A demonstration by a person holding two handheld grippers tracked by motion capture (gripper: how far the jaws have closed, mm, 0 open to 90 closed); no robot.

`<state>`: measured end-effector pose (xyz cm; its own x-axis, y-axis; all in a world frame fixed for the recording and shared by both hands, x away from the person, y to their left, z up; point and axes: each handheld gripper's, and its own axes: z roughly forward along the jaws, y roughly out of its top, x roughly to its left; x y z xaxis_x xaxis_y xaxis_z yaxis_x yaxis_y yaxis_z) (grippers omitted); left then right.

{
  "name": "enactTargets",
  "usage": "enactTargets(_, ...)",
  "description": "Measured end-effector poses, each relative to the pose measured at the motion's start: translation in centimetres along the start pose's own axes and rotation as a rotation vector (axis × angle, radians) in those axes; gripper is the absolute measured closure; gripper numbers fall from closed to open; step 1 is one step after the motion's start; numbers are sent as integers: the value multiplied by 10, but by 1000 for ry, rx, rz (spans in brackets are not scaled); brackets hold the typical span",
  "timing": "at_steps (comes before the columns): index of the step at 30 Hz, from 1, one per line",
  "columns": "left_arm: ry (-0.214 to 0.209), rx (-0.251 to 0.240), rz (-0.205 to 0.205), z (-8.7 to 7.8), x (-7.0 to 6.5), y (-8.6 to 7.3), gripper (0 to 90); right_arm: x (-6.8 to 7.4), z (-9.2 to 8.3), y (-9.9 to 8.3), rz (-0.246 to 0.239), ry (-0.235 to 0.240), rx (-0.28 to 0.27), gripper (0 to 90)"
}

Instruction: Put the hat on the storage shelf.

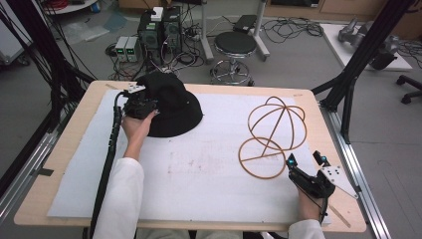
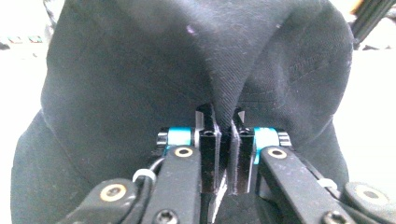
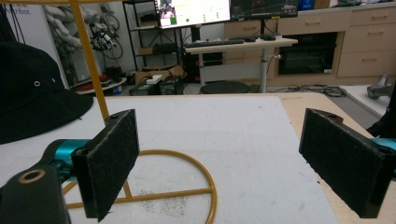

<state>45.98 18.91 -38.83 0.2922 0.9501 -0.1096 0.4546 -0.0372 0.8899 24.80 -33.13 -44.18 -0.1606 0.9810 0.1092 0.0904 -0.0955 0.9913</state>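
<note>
A black bucket hat [image 1: 174, 107] lies on the white mat at the back left of the table. My left gripper [image 1: 148, 106] sits against its left side, shut on a pinched fold of the hat's cloth [image 2: 224, 88], which rises between the two jaws of the gripper [image 2: 226, 140]. A wire hat stand [image 1: 276, 127], a gold sphere frame on a ring base, stands at the right. My right gripper [image 1: 305, 160] rests open just right of the ring base [image 3: 212, 186], nothing between its pads [image 3: 112, 158]. The hat [image 3: 32, 98] shows far left in the right gripper view.
A white mat [image 1: 209, 184] covers most of the wooden table [image 1: 59, 169]. Black frame posts [image 1: 358, 59] rise at the table's back corners. A stool [image 1: 234, 47] and computer boxes [image 1: 159, 30] stand on the floor behind.
</note>
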Motion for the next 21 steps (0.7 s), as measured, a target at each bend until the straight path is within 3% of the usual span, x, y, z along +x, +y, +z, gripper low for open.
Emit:
enactTargets(3, 3, -5, -8, -1, 0, -1, 861, 0, 1, 0, 0, -3, 6, 113)
enactTargets(4, -10, -13, -51, -1, 2, -2, 862, 0, 0, 0, 0, -3, 6, 113)
enactTargets(10, -11, -21, -38, -1, 2, -3, 863, 0, 0, 0, 0, 1, 4, 114)
enactTargets(13, -21, -32, -52, 0, 3, -5, 863, 0, 0, 0, 1, 0, 6, 113)
enactTargets(18, -25, -39, -33, -1, 4, -6, 863, 0, 1, 0, 8, 2, 10, 114)
enactTargets(21, -42, -36, -58, -2, 6, -5, 862, 0, 1, 0, 9, 2, 10, 114)
